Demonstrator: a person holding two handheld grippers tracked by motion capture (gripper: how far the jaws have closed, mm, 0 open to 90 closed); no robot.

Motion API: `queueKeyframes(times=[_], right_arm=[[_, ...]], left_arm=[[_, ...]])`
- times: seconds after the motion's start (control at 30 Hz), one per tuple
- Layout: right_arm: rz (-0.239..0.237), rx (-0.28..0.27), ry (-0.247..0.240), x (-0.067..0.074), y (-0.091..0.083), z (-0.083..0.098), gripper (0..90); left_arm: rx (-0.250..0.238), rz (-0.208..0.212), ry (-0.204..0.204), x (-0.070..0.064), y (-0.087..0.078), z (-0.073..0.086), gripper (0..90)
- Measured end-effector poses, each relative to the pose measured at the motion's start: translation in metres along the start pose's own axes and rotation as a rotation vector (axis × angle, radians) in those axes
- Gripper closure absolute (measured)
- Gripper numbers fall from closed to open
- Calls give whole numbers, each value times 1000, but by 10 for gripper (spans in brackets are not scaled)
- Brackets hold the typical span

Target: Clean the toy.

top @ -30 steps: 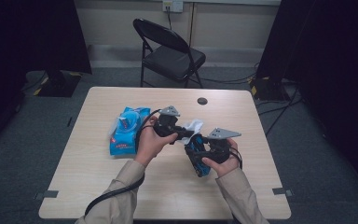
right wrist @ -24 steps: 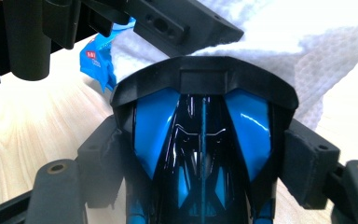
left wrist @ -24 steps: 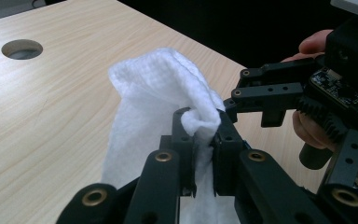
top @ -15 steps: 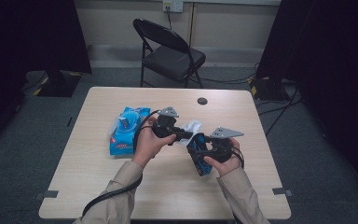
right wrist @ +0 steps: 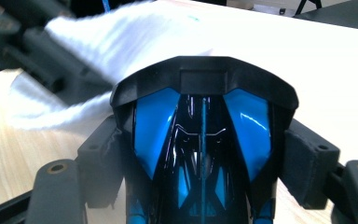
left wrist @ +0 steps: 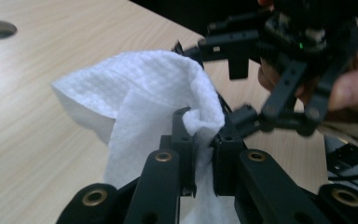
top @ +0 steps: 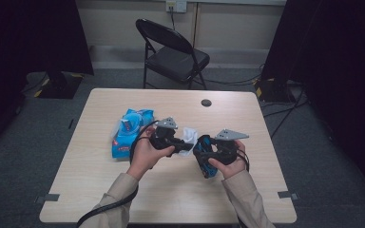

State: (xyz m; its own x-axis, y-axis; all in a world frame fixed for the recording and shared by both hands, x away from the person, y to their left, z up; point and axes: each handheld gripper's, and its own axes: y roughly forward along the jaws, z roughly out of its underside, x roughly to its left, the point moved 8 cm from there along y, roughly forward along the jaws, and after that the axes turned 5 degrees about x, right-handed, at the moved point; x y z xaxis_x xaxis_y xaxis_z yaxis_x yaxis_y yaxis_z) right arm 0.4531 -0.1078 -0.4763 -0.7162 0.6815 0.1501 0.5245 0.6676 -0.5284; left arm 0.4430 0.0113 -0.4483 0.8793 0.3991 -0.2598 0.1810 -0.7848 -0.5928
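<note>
**Wipe meets the blue-and-black object; the cleaning has barely begun**

Since the earlier high-view frames, the left gripper (top: 186, 145) has edged toward the right one, bringing its white wipe (top: 188, 135) up beside the blue-and-black object (top: 204, 156); the right gripper (top: 208, 154) has kept its place.

High view: both hands meet over the middle of the table (top: 171, 199). The wipe pokes out ahead of the left gripper's tips, just beside the upper end of the object clamped in the right. Beyond the left hand, on its outer side, lies a blue wipes packet (top: 128, 133), apart from the work. A round dark hole (top: 206, 102) in the tabletop and a folding chair (top: 173, 52) sit well beyond both tools. Nothing stands in the way.

Left gripper view: the jaws stand narrow, pinching a bunched fold of the wipe (left wrist: 168, 93), which billows above and to one side. The right gripper (left wrist: 279, 70) sits close ahead, just past the cloth.

Right gripper view: wide-set jaws press on both flanks of the glossy object (right wrist: 200, 140). The wipe (right wrist: 121, 42), blurred, hangs beyond its far end; whether they touch I cannot tell.

Judging by this, fetching the wipe and gripping the object are done, and the wiping itself appears to remain.
</note>
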Motion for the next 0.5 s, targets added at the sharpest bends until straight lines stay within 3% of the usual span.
queueKeyframes(times=[0.3,0.5], right_arm=[[4,-8,8,-3,-2,-1,258],[1,-9,5,-2,-2,-1,258]], left_arm=[[29,6,-33,5,1,32,821],[82,-11,-40,10,12,57,813]])
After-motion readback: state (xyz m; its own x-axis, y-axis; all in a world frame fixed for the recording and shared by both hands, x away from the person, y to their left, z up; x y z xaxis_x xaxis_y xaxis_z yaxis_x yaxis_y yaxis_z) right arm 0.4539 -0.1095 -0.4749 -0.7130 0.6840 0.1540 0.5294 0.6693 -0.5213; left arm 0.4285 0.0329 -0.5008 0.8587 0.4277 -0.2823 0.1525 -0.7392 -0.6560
